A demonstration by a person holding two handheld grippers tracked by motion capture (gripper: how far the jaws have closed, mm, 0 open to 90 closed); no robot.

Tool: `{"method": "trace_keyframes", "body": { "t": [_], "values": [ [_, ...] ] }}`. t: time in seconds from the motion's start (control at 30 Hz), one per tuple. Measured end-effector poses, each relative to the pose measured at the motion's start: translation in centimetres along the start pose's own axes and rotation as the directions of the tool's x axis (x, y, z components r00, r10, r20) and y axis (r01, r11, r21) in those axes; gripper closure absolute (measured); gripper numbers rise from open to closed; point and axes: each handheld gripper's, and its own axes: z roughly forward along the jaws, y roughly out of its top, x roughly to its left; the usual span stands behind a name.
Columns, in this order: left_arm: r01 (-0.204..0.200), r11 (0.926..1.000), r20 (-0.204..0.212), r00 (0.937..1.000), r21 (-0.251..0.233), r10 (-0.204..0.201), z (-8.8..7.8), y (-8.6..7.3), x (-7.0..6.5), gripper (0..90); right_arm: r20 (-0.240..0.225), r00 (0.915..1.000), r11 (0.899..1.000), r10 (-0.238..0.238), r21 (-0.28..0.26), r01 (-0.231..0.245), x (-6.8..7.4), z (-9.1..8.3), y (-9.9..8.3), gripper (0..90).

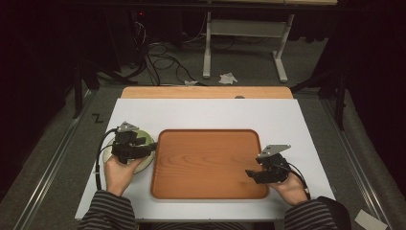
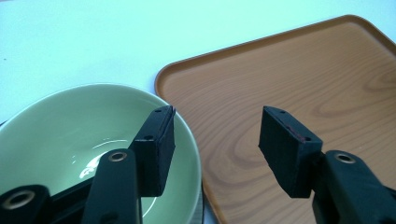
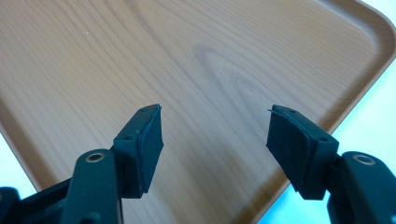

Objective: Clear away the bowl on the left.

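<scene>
A pale green bowl [image 1: 144, 164] sits on the white tabletop just left of a wood-grain tray [image 1: 209, 163], which has nothing on it. My left gripper [image 1: 149, 146] hovers over the bowl's right side, pointing toward the tray. In the left gripper view it [image 2: 217, 140] is open: one jaw is above the inside of the bowl [image 2: 60, 126], the other above the tray [image 2: 299, 79], and nothing is held. My right gripper [image 1: 249, 173] is over the tray's right front corner. In the right gripper view it [image 3: 215, 135] is open and empty above the bare tray [image 3: 140, 60].
The white tabletop [image 1: 215, 112] has free room behind the tray and on both sides. A wooden strip [image 1: 206, 92] runs along its far edge. Beyond lie floor cables [image 1: 163, 62], a white table frame [image 1: 207, 48] and crumpled paper [image 1: 228, 78].
</scene>
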Motion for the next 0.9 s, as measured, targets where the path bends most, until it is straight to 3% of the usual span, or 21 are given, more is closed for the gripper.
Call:
{"method": "trace_keyframes", "body": {
  "t": [0.47,0.9],
  "values": [
    [0.035,0.9994,-0.043,0.9984,0.0,-0.035,-0.6,-0.3,1.5,45.7,-0.005,1.0,1.0,0.001,0.003,-0.001,0.0,0.0,0.0,37.4],
    [0.074,0.9972,-0.112,0.9911,0.008,-0.073,-1.4,-0.9,3.6,45.4,0.0,1.0,1.0,-0.003,0.006,0.003,0.0,0.1,0.0,37.3]
  ]
}}
